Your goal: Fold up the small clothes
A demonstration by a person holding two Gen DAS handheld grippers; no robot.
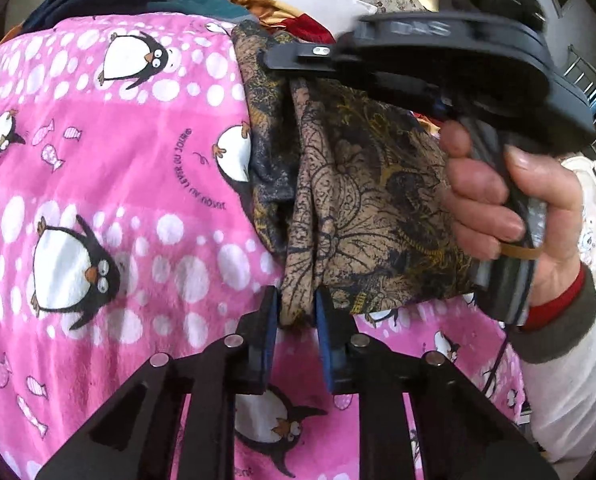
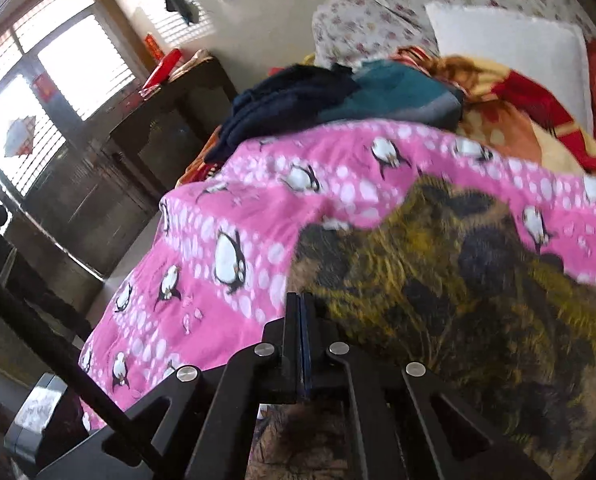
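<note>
Between the blue pads of my left hand-held gripper [image 1: 296, 312] sits the near edge of the patterned cloth [image 1: 362, 200], a bunched fold pinched with the jaws nearly together. From there the cloth runs straight away from me, its long axis pointing up the pink penguin blanket [image 1: 98, 160] on the bed, and it ends at my right hand-held gripper [image 1: 266, 58], whose tip meets the far edge. That one comes in from the right side, my right hand [image 1: 510, 208] wrapped round its handle. In its own view the right jaws stand fully closed; the cloth lies just beside and under them, but that view is blurred, so I judge rather than see that a thin edge is caught there. So each hand has one end, left near and right far, the cloth slack between them along the blanket. I judge the fold turns on bringing the far end toward the near one.
</note>
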